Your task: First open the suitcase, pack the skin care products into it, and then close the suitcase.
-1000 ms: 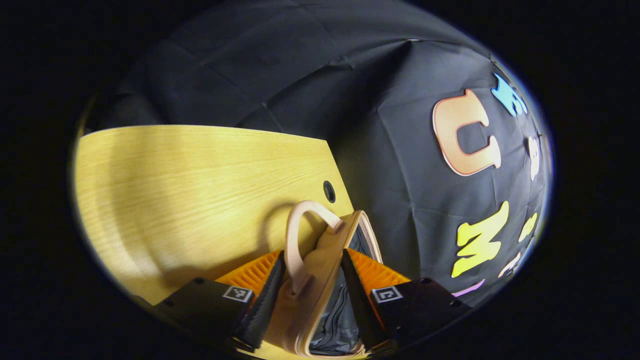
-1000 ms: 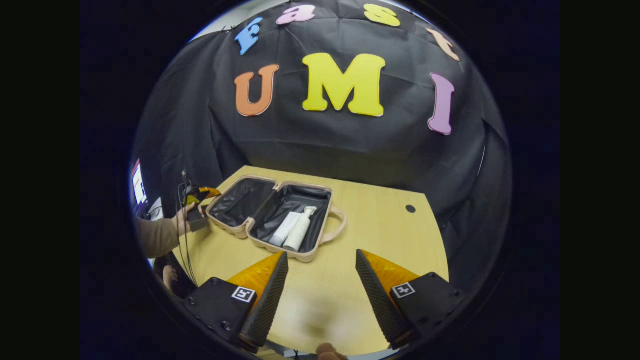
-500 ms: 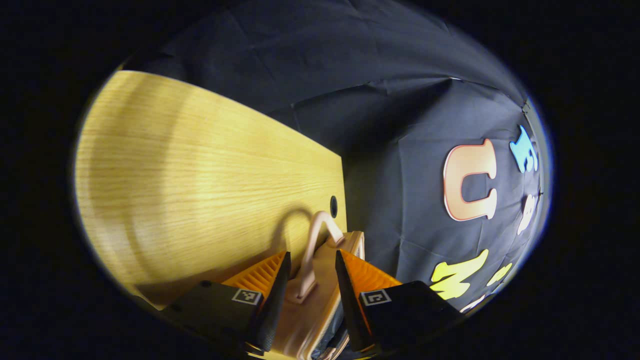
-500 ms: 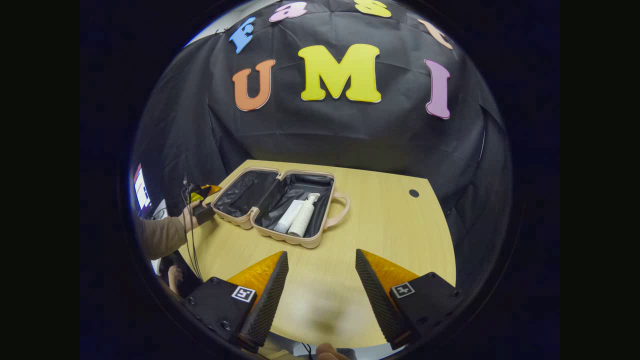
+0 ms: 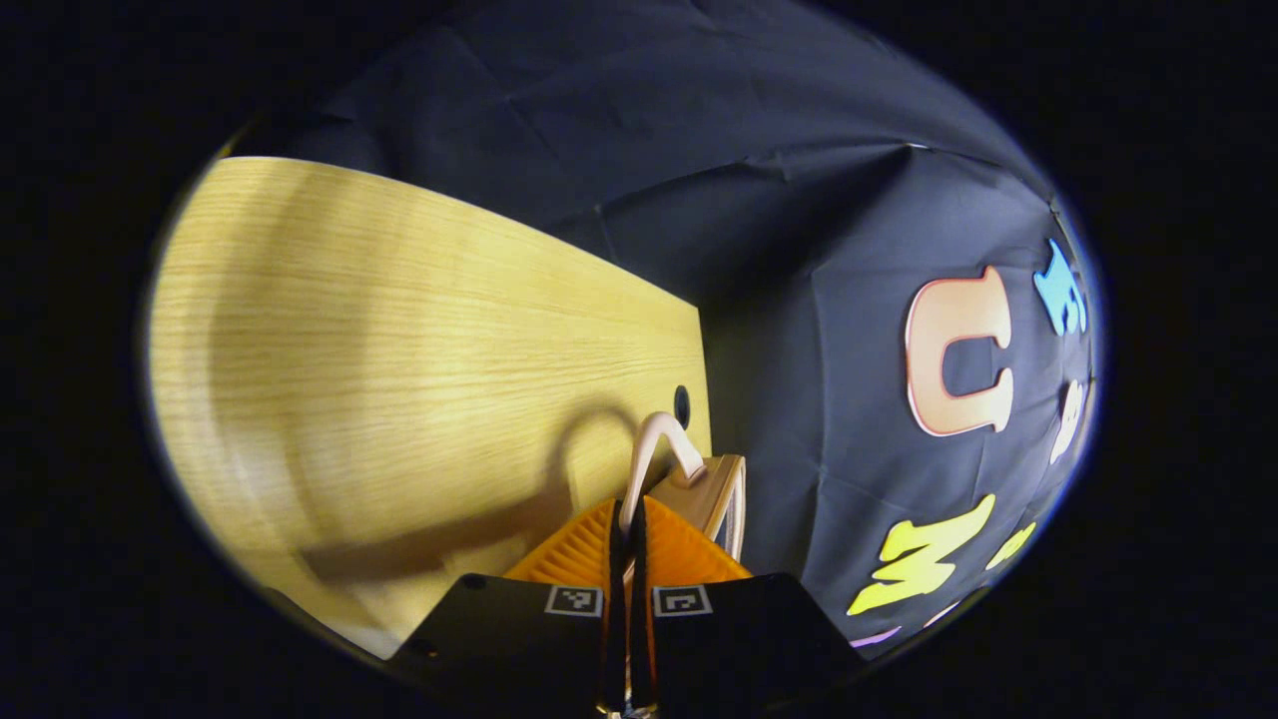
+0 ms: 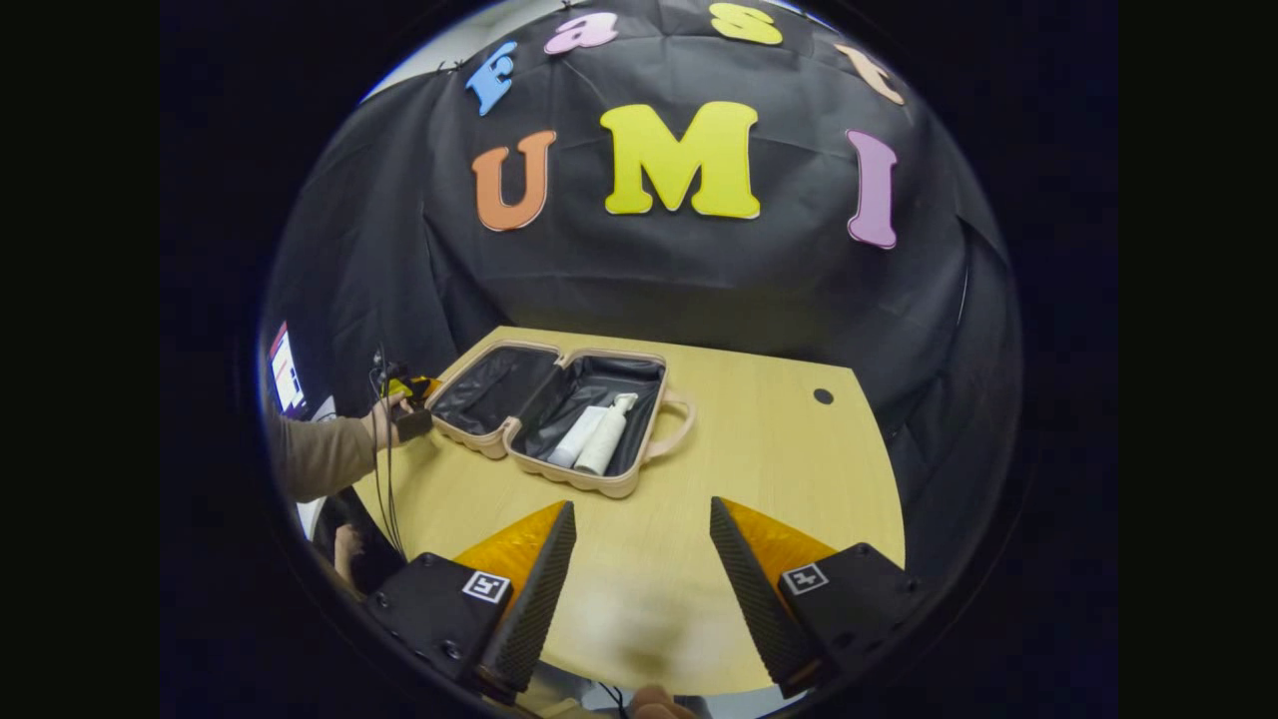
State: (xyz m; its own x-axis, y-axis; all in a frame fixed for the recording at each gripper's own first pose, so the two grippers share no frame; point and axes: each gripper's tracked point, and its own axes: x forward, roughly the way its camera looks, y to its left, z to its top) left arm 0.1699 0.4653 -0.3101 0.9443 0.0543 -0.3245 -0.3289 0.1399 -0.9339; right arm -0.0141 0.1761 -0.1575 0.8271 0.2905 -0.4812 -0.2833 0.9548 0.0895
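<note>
pink suitcase lies open on the wooden table, two bottles in its right half; left gripper clenched on the lid handle; right gripper released, hovering near

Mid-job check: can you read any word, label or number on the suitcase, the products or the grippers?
Suitcase: no text seen.
White tube and pump bottle: any print too small to read.
Right gripper tags: square code patterns, no words.
Left gripper tags: the same.
Screen: too small.
</note>
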